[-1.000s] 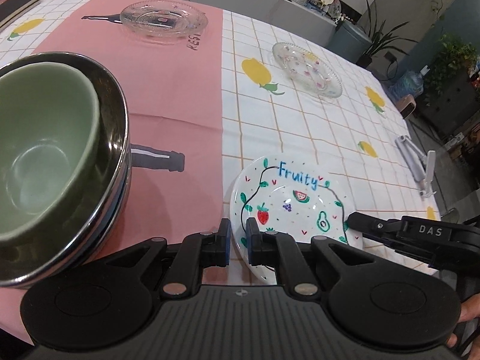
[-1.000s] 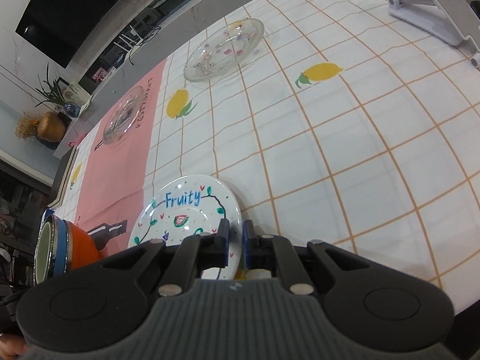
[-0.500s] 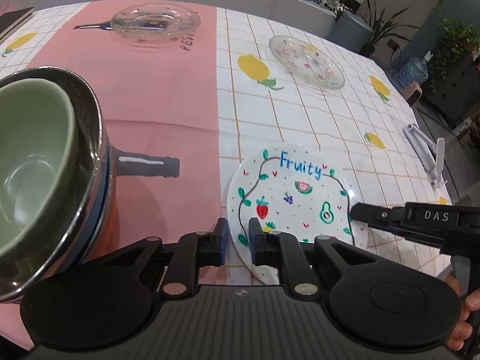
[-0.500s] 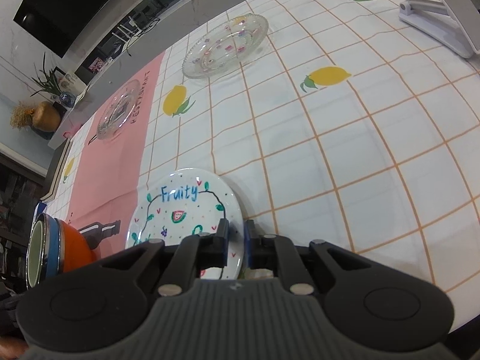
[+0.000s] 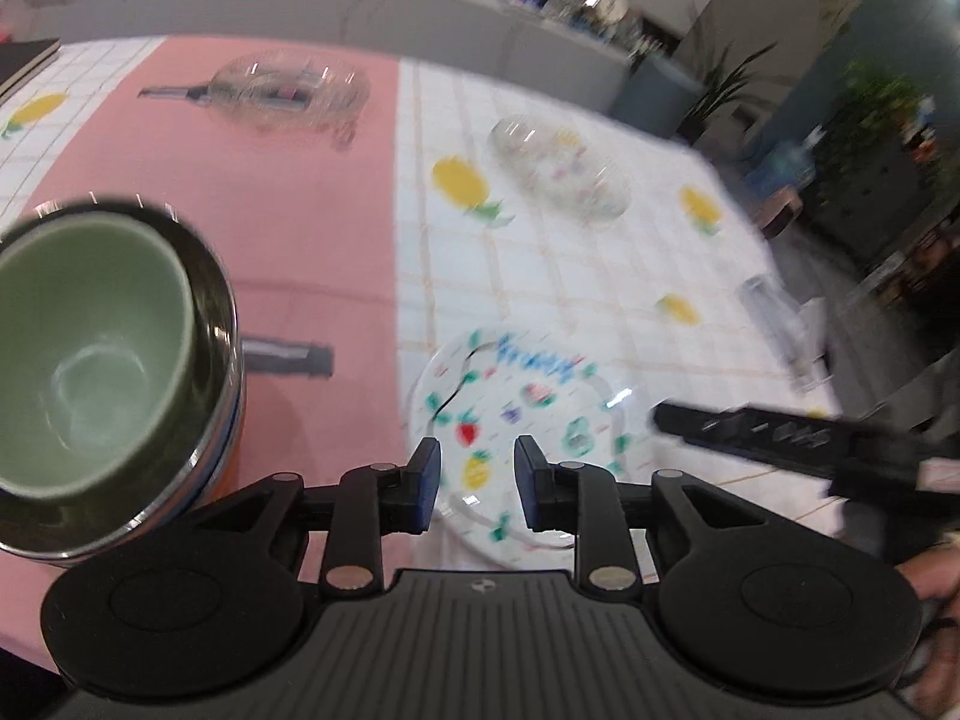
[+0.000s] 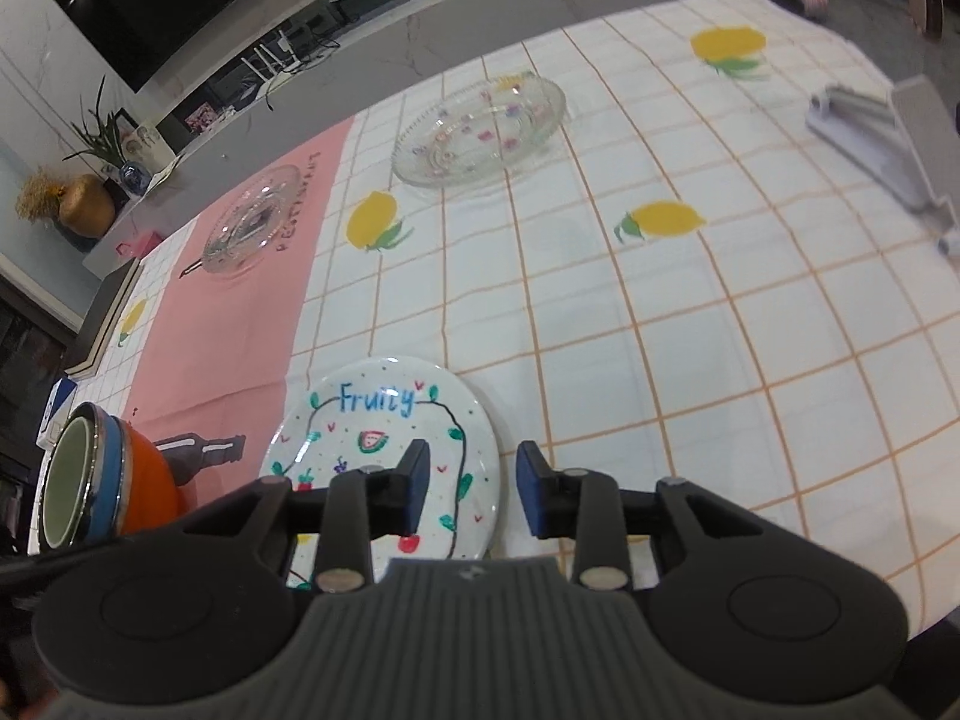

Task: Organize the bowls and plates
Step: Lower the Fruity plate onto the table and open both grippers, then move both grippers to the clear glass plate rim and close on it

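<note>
- Release is the step in hand, judging by the left wrist view: the left gripper [image 5: 474, 483] has just been opening its jaws, which stand spread with a clear gap and nothing pinched, the "Fruity" plate [image 5: 522, 414] lying flat on the tablecloth [image 5: 312, 192] beyond them.
- Same view, blurred: the green bowl [image 5: 90, 354] sits nested in a steel bowl [image 5: 213, 354] at the left, just beside the painted plate but apart from it; two glass plates, one on the pink panel [image 5: 288, 90] and one on the white checks [image 5: 558, 174], wait at the far side.
- Right wrist view: the right gripper [image 6: 471, 489] has likewise just been opening; its jaws are apart and hold nothing, with the plate's right rim showing between them.
- Same view: the bowl stack, orange outside with a blue band [image 6: 114, 480], stands left of the plate, clear of it.
- To finish well, I judge both grippers should lift straight off with jaws parted so no pad catches the rim and drags the plate.
- Next, probably, comes a glass plate: take it by the rim on both sides and keep it level.
</note>
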The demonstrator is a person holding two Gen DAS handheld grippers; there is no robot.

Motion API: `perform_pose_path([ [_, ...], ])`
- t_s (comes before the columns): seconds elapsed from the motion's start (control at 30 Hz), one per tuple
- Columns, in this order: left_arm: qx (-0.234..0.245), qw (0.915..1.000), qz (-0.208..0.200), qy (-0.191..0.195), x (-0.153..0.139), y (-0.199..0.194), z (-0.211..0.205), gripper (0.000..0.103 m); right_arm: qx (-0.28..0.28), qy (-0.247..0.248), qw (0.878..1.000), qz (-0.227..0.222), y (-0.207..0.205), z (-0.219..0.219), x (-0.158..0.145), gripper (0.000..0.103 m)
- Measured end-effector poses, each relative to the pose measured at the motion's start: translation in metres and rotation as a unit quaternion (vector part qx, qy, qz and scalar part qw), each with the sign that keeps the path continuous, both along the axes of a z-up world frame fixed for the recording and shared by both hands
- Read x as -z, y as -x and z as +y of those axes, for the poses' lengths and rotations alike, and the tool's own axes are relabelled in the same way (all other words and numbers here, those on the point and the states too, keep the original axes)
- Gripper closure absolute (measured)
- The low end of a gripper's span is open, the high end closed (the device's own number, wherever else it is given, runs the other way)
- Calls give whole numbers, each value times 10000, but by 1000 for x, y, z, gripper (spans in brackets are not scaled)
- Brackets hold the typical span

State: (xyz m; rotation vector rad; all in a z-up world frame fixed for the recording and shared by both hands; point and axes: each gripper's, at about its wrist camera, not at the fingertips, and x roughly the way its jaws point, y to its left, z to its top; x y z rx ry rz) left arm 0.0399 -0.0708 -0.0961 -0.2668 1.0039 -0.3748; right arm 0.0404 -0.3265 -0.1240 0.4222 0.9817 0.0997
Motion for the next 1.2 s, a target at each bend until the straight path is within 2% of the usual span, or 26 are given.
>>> perform_pose_path([
  [0.07,47,9999,-129,52,-14,1,4,71,-58,90,9999,-84,1,5,-7,71],
  [0.23,159,9993,-332,-119,-42,-5,18,71,-338,135,9987,-358,-5,19,-26,71],
  [0.3,161,9992,-318,-181,-51,-12,27,71,-460,148,9979,-422,-10,27,-34,64],
  [0.43,127,9986,-429,-289,-69,-28,49,71,-632,91,9968,-474,-25,44,-46,62],
  [0.7,-240,9916,-874,-927,-95,-72,98,70,-988,241,9934,-538,-70,78,-56,54],
  [0.8,-222,9884,-1021,-1105,-99,-91,112,68,-1105,263,9922,-507,-91,91,-55,50],
  [0.87,-168,9882,-1063,-1091,-98,-106,121,65,-1162,276,9916,-491,-107,100,-54,50],
  [1.03,-107,9849,-1076,-1354,-82,-149,139,64,-1192,250,9920,-319,-150,118,-44,50],
  [1.2,178,9888,-959,-1131,-62,-190,160,64,-1072,183,9940,-118,-195,130,-29,50],
])
